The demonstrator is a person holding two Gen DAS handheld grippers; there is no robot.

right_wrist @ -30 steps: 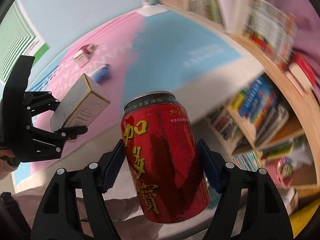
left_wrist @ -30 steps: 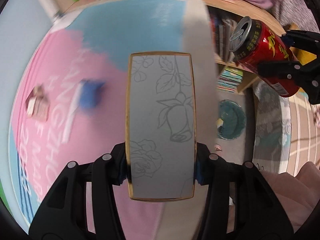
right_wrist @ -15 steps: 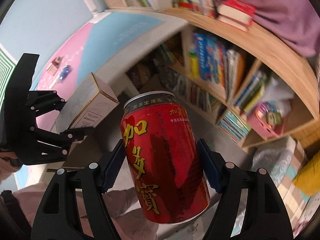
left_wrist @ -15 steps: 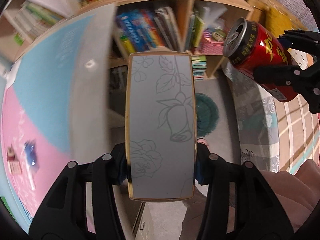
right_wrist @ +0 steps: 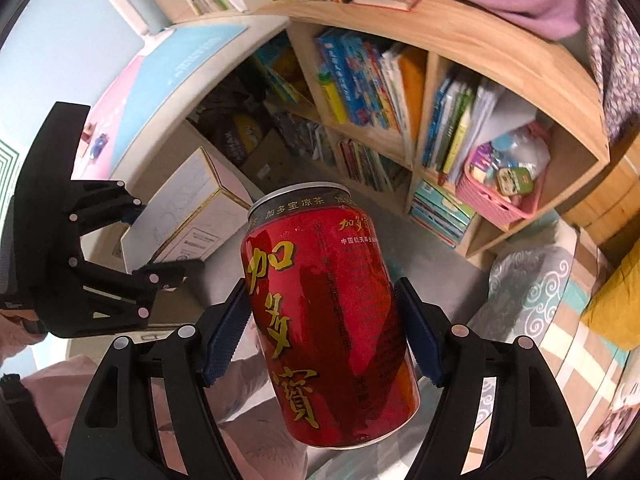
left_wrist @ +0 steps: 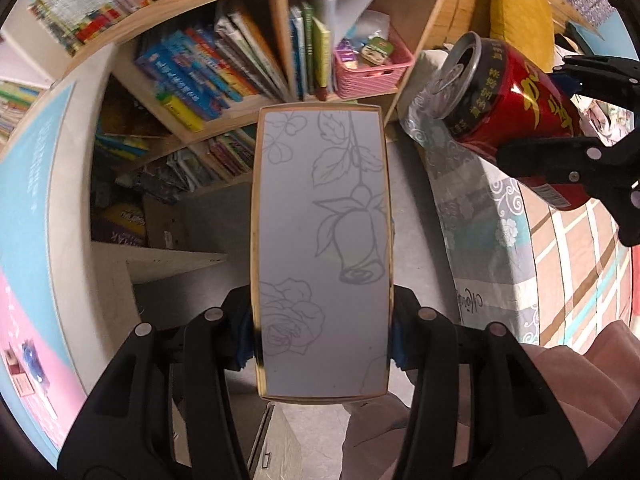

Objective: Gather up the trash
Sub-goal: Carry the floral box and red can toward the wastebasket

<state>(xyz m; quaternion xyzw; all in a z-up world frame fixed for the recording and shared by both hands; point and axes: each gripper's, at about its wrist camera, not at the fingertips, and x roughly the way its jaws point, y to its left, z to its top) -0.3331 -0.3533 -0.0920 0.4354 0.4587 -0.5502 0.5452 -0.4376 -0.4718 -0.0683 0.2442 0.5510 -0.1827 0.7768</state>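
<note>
My left gripper [left_wrist: 322,336] jaws pinch a pale gold-edged cardboard box [left_wrist: 320,248] printed with roses; my right gripper [right_wrist: 322,332] jaws clamp a red, gold-lettered drink can [right_wrist: 328,320], both aloft before the wooden bookshelf [right_wrist: 460,36].

- The left gripper [left_wrist: 322,336] points steeply down, its 2 black fingers clamped on the long sides of a pale box [left_wrist: 320,248] with a gold rim; the blue pads [left_wrist: 245,346] press both edges.
- The right gripper [right_wrist: 322,332] also points steeply down, its 2 ribbed blue pads [right_wrist: 224,332] squeezing a red can [right_wrist: 328,316] around its middle.
- Each gripper shows in the other's view: the right one at the left one's far right, the left one at the right one's left.
</note>
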